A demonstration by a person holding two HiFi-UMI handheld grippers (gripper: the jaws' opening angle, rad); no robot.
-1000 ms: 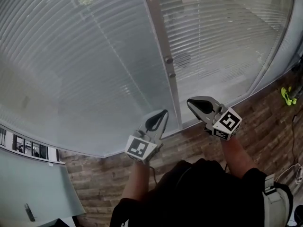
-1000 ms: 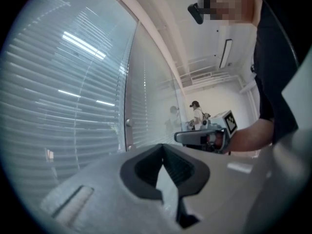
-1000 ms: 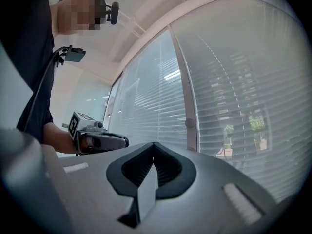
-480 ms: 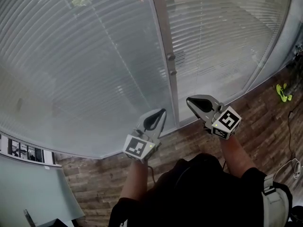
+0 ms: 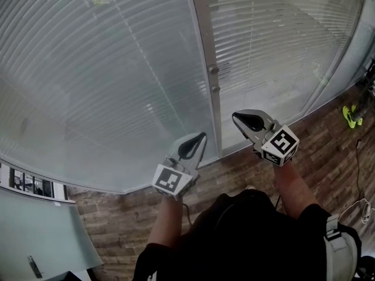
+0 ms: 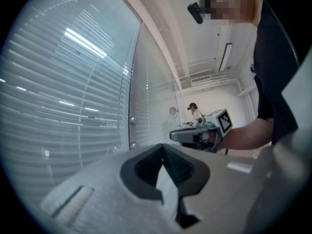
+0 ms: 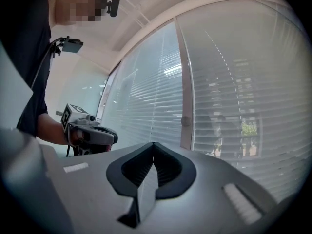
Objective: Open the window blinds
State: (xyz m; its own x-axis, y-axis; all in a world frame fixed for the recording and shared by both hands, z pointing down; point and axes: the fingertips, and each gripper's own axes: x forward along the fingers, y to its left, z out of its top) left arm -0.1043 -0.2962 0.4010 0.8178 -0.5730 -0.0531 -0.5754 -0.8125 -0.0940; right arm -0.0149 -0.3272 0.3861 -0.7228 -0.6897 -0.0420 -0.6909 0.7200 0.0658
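Observation:
Closed slatted blinds (image 5: 105,81) cover two glass panes, split by a vertical frame post (image 5: 205,40) that carries two round knobs (image 5: 214,69). The slats lie flat and pale; a second blind (image 5: 275,51) hangs right of the post. My left gripper (image 5: 203,136) is shut and empty, and points at the glass just left of the post's foot. My right gripper (image 5: 235,117) is also shut and empty, a little right of the post. Both stand short of the glass. The left gripper view shows its shut jaws (image 6: 163,146) and the right gripper view its own (image 7: 153,143), with a knob (image 7: 185,121) beyond.
Wood-look floor (image 5: 328,151) runs along the window's foot. A yellow-green object (image 5: 351,117) lies at the right by the wall, with cables (image 5: 360,206) nearer me. A pale desk surface (image 5: 41,233) with a pen (image 5: 34,267) sits at the bottom left.
Both grippers stay near the post's foot. The right gripper has tilted slightly and sits a touch higher in the picture. The head view has shifted a little.

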